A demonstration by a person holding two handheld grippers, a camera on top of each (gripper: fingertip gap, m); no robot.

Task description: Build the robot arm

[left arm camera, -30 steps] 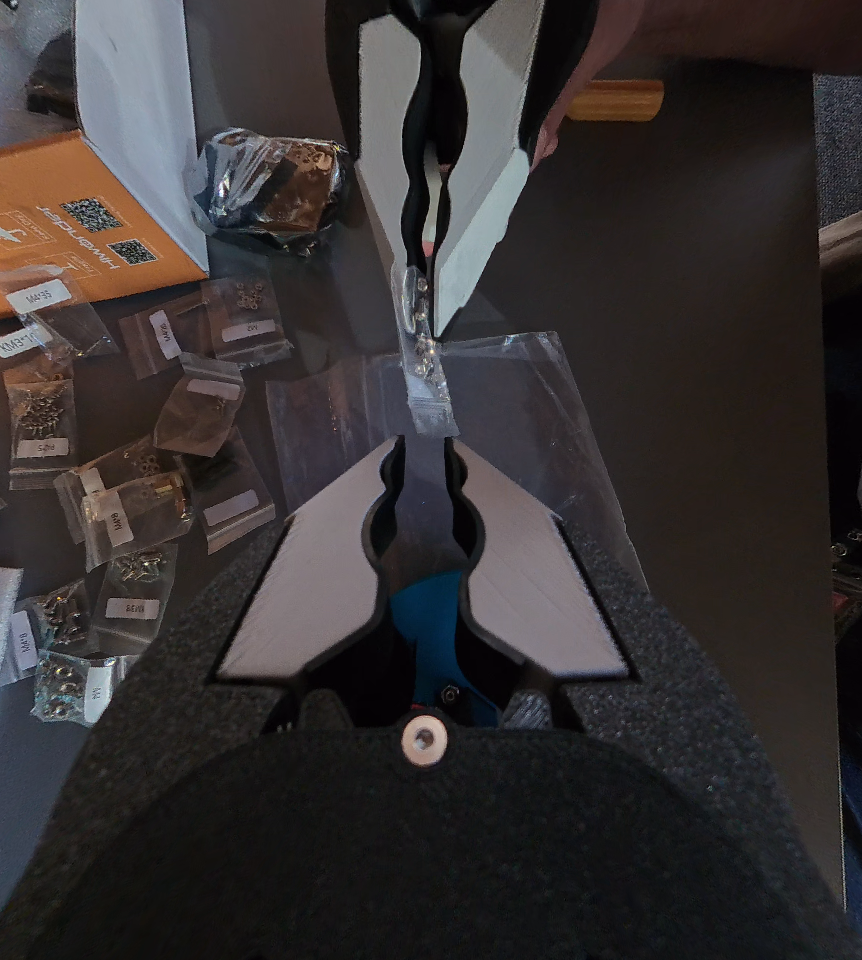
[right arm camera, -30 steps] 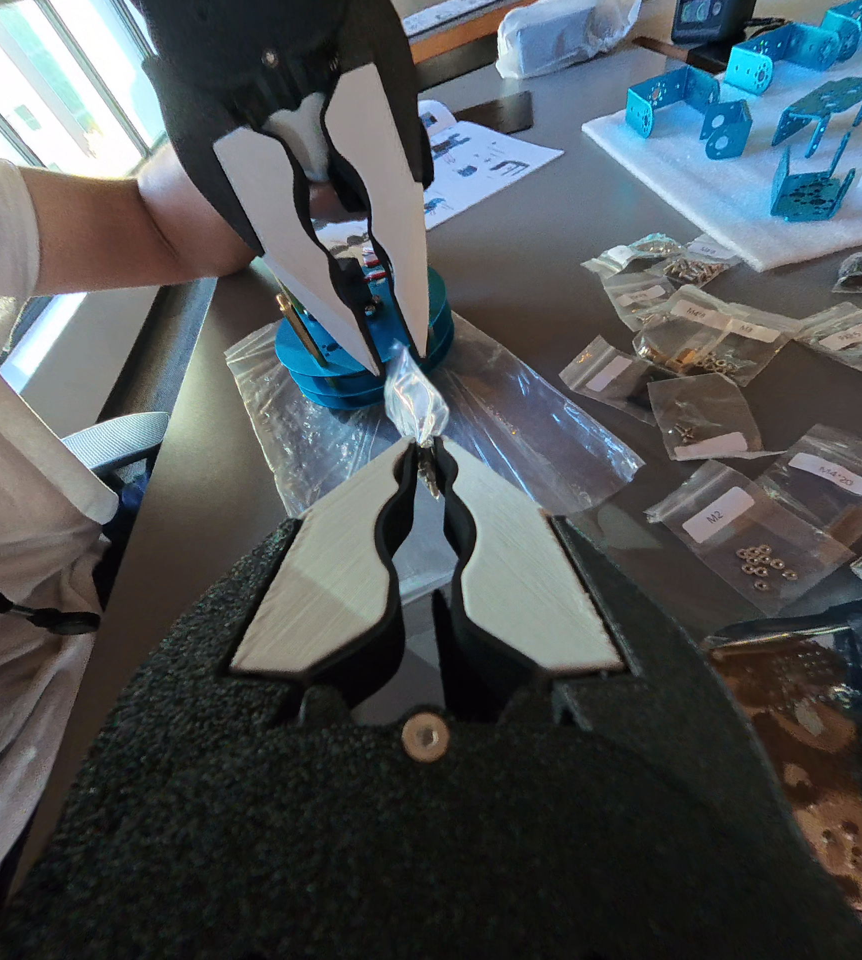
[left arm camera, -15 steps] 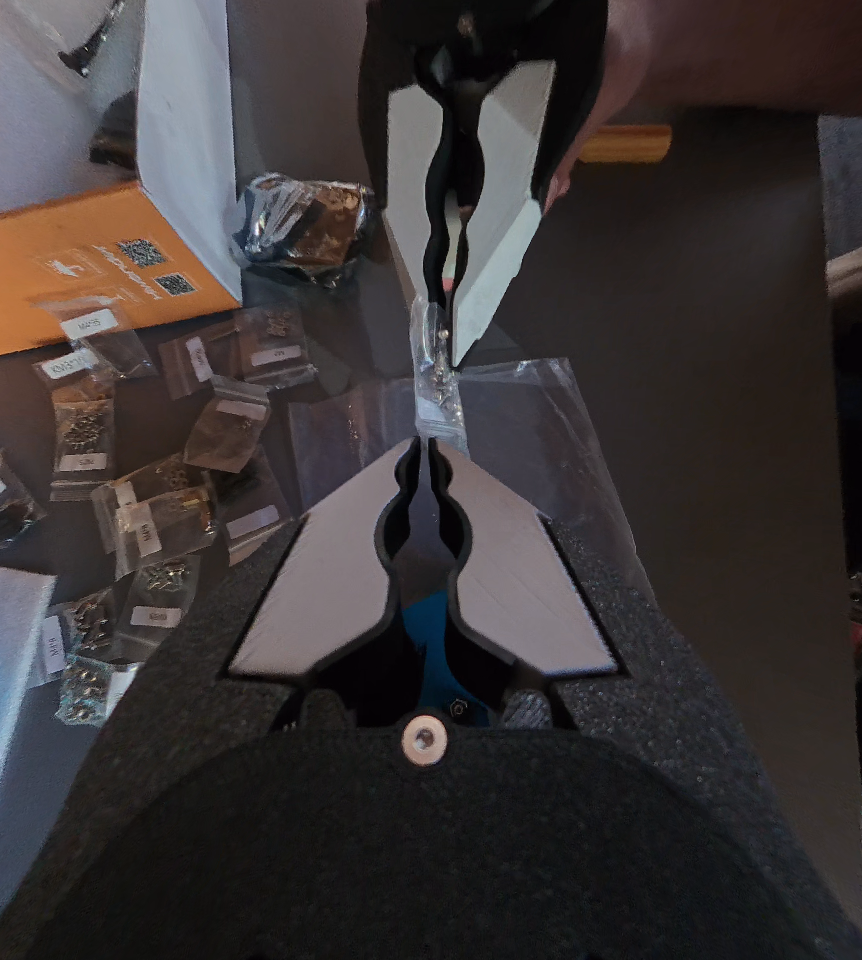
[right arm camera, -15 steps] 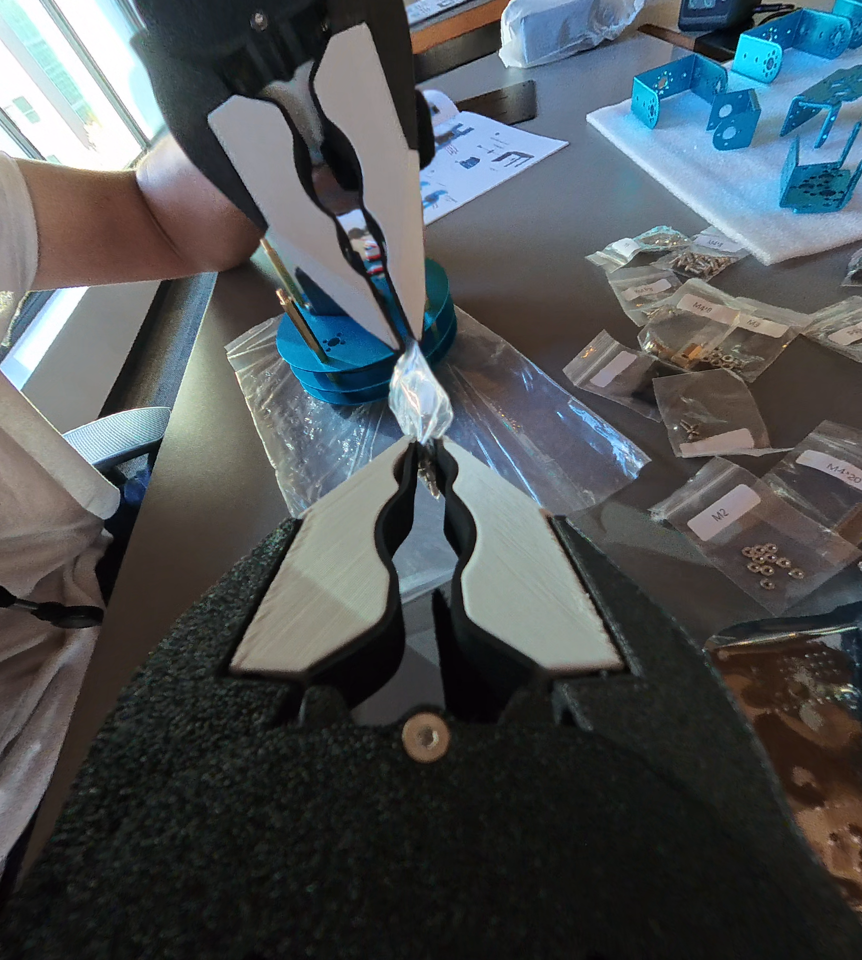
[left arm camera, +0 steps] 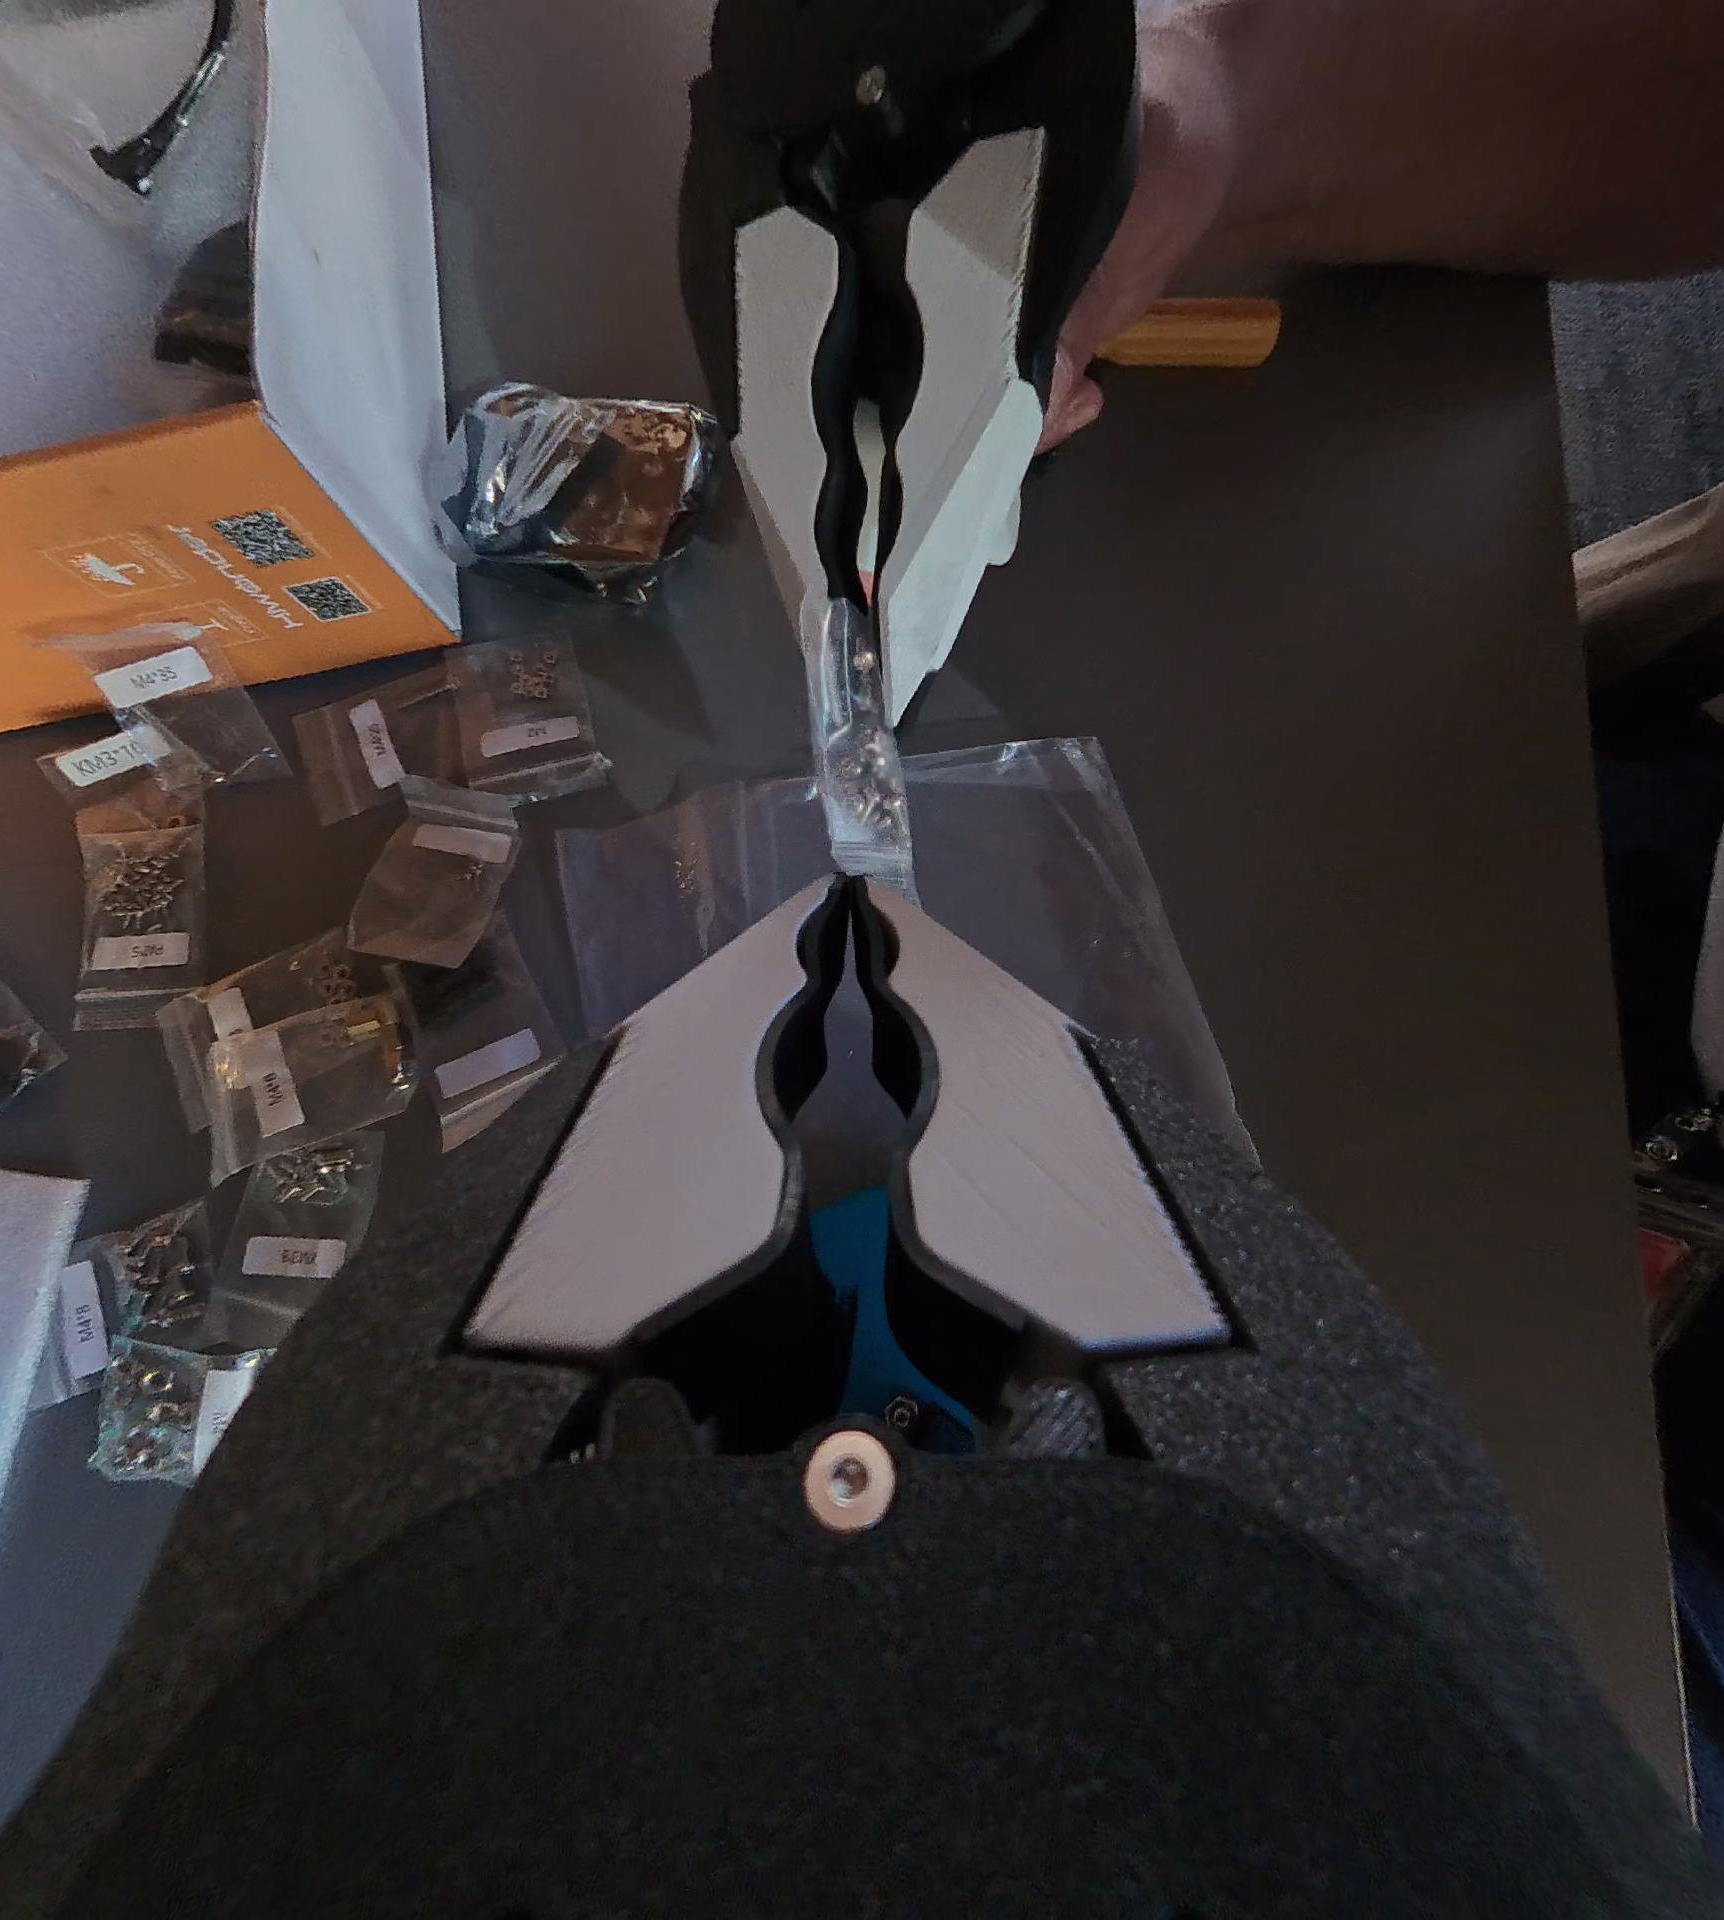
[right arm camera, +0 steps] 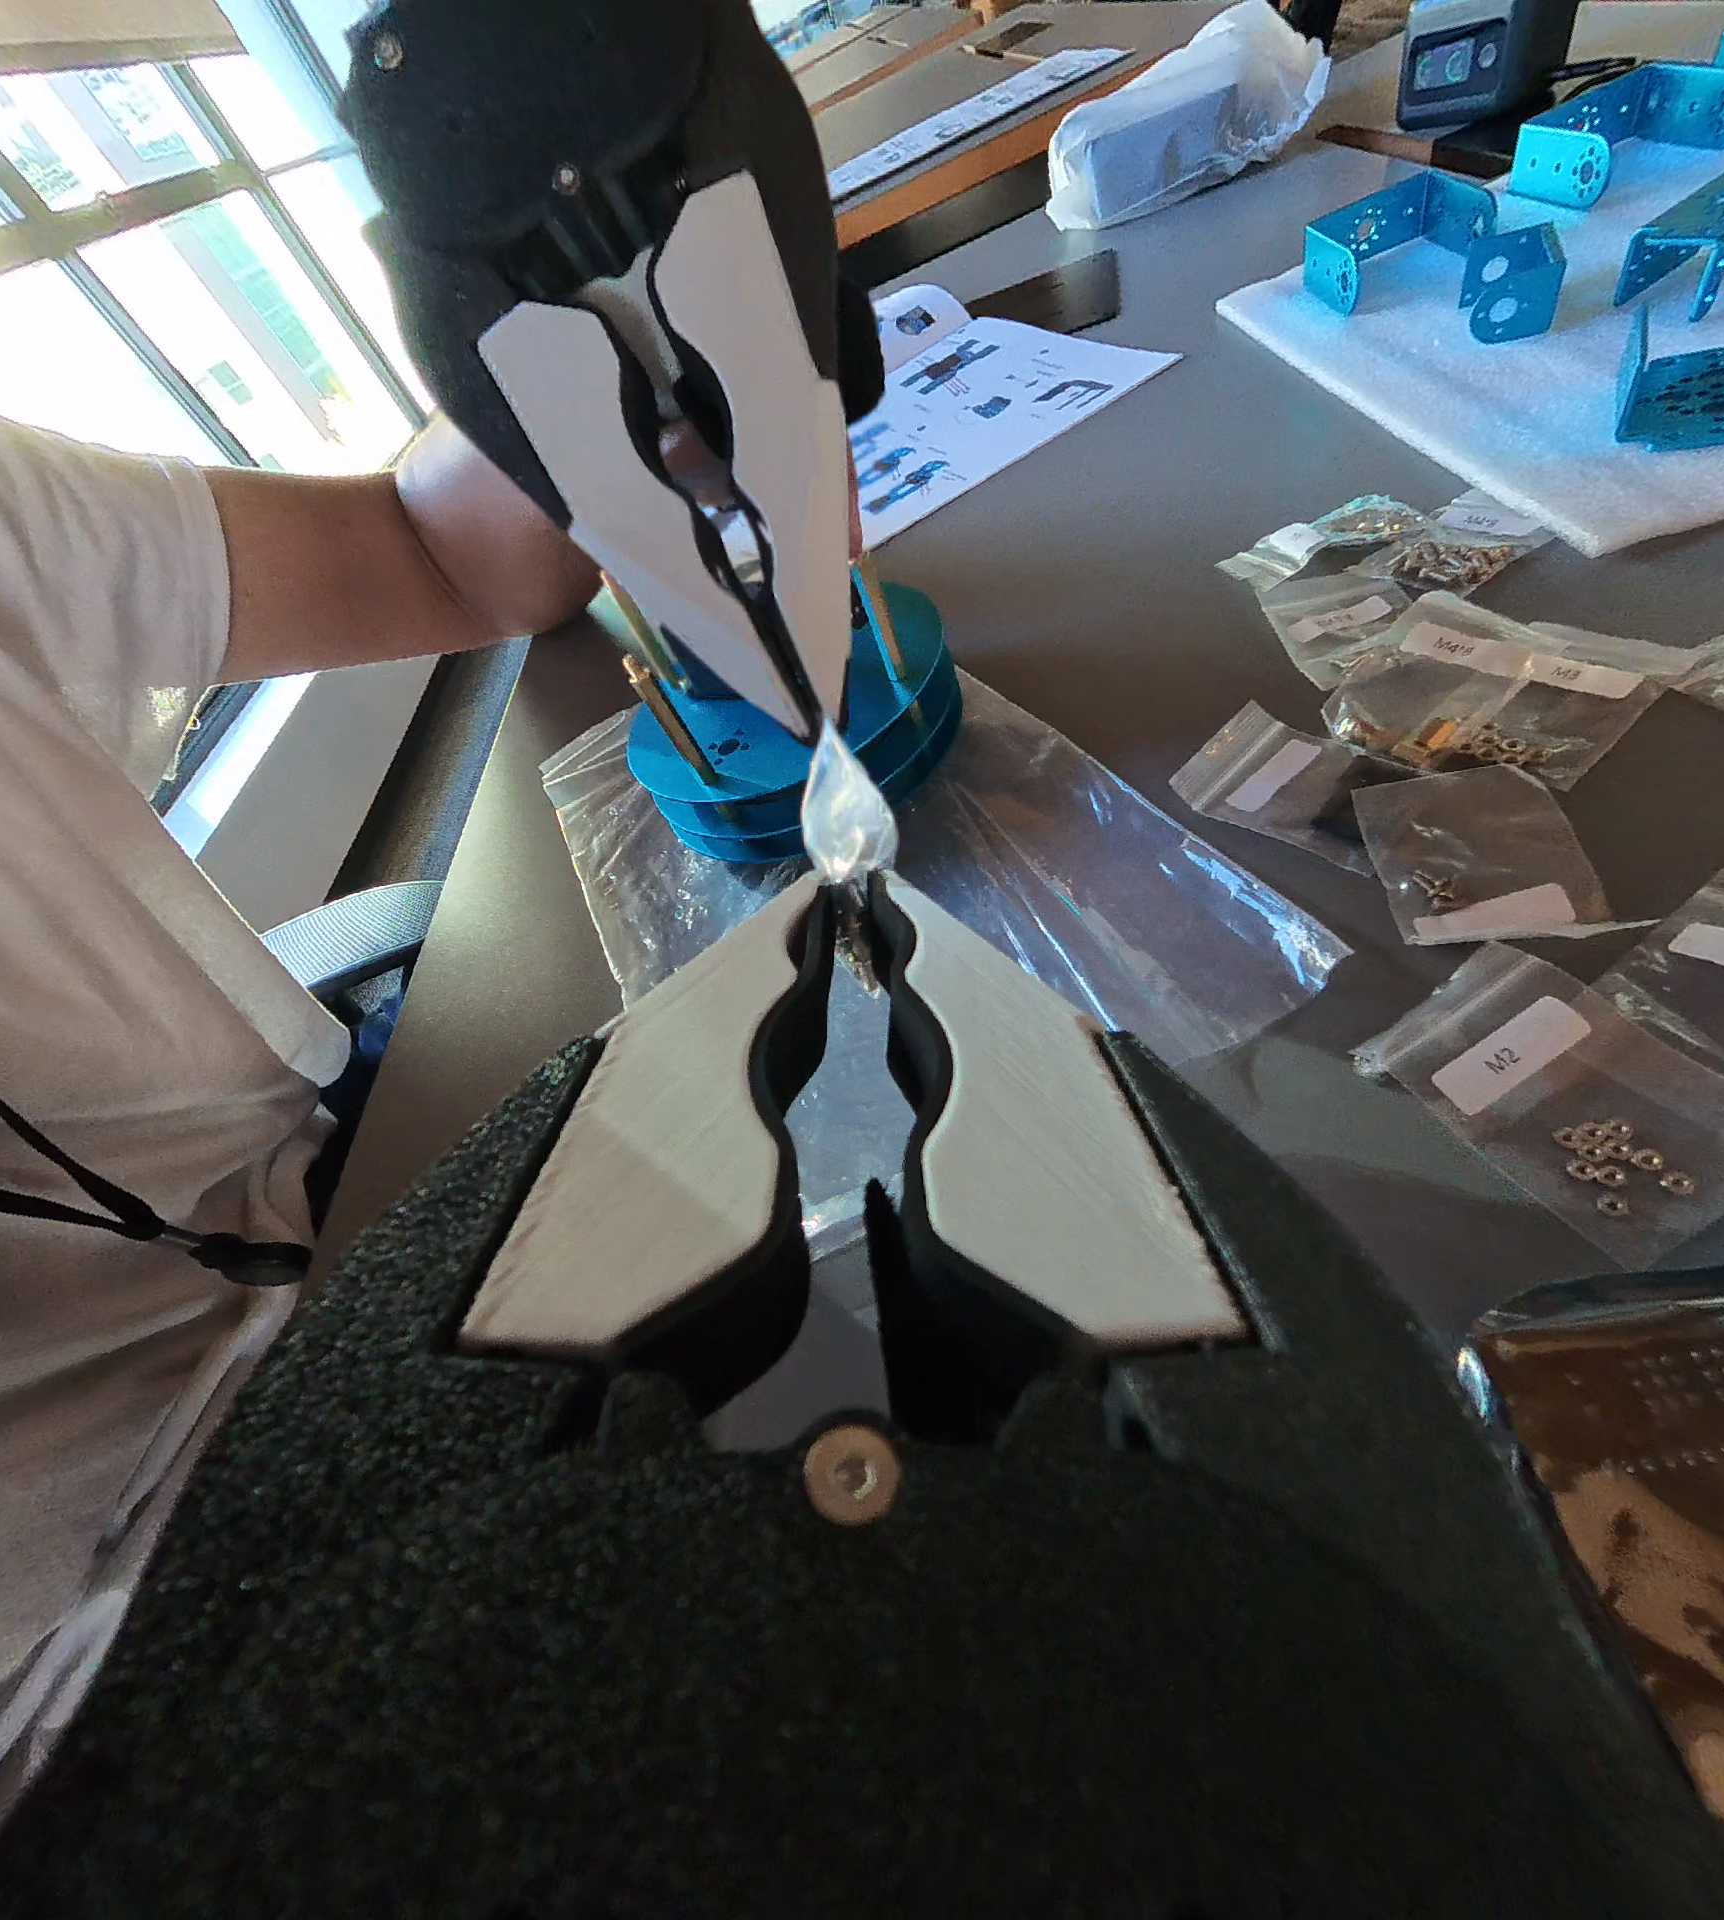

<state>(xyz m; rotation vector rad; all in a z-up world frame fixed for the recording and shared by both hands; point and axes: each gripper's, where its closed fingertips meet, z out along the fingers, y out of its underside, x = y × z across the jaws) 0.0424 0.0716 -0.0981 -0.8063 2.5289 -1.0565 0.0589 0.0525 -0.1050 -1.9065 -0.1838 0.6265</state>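
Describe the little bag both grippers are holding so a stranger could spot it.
Start at the blue round base on the clear plastic sheet. Just before it, the small clear screw bag hangs stretched between left gripper and right gripper. The other bags lie flat.

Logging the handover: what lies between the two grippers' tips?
A small clear bag of screws, pinched by left gripper and right gripper; both wrist views show it.

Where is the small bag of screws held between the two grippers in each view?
Left wrist view: the screw bag is at upper centre, stretched from the left gripper up to the right gripper.
Right wrist view: the bag is at centre, between the right gripper below and the left gripper above.
Shared landmark: the large clear bag lying flat on the table beneath.
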